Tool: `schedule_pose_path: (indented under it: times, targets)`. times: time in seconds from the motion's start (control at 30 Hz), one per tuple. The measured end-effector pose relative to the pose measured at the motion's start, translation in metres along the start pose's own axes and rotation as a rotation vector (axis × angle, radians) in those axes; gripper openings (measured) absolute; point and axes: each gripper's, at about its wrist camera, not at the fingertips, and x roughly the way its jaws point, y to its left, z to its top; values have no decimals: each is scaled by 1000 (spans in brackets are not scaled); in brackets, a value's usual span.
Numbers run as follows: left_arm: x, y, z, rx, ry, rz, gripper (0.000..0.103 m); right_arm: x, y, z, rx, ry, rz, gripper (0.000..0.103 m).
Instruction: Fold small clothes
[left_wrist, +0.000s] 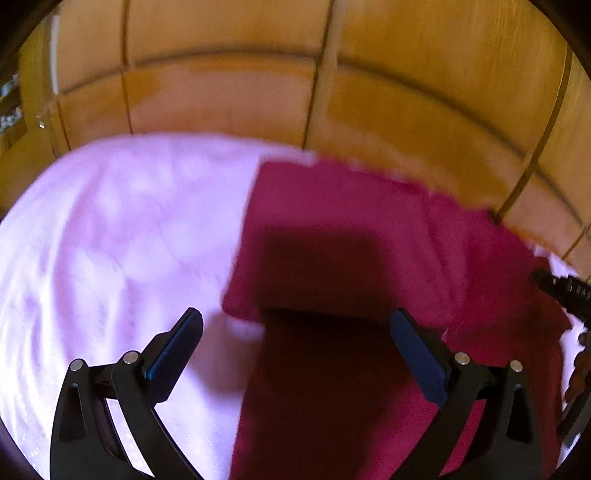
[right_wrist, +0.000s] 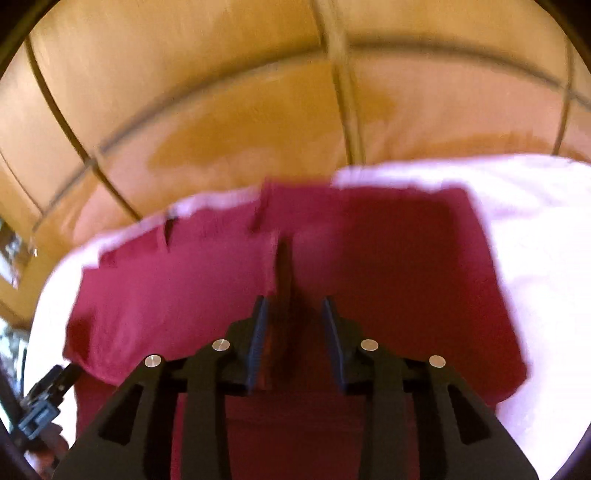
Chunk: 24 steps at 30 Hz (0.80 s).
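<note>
Lies flat on a pale pink bedsheet (left_wrist: 110, 229): one crimson garment (left_wrist: 332, 236), part-folded, with an upper layer lapped over a lower one and a straight folded edge crossing just ahead of the left gripper (left_wrist: 295, 332). Extends up to the far edge of the sheet, close to the wooden panelled headboard (left_wrist: 221, 92); garment type not determinable owing to motion blur. Left gripper: jaws wide apart, nothing between the pads, left finger (left_wrist: 177, 350) over bare sheet, right finger over the crimson cloth, no visible contact with either. Right gripper (right_wrist: 293, 325): jaws narrow, positioned over the middle of the garment (right_wrist: 406, 277), straddling a raised vertical crease (right_wrist: 282, 266) that runs away from the tips; cloth appears to rise between the pads near the left one, but pressing contact not confirmable through the blur. Seen from the right wrist: garment spread broadly left and right of the crease, left portion (right_wrist: 166, 288) lighter, right portion in shadow, sheet (right_wrist: 535, 221) showing on both sides and beyond. Visible at the right margin of the left wrist view: tip of the other gripper. Visible at the lower left margin of the right wrist view: part of the other gripper at the garment's corner.
</note>
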Motion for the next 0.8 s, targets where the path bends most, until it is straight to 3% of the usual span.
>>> schedule_pose_path:
  times: [0.1, 0.27, 0.33, 0.47, 0.5, 0.6, 0.8]
  targets:
    - [-7, -5, 16, 2, -71, 3, 101, -9, 26, 2, -101, -93, 67, 30]
    - [25, -38, 38, 94, -41, 18, 101, 19, 70, 4, -175, -40, 118, 30]
    - [38, -51, 42, 151, -34, 43, 101, 35, 79, 3, -192, -8, 101, 30]
    - [73, -60, 40, 264, 5, 169, 101, 61, 74, -7, -238, 43, 7, 28]
    - [78, -55, 38, 252, 20, 163, 101, 60, 70, -9, -242, 41, 1, 28]
    - [86, -32, 39, 145, 57, 50, 101, 58, 58, -18, -229, 0, -17, 28]
    - [83, -32, 37, 142, 54, 40, 101, 59, 60, -24, -240, -25, -36, 28]
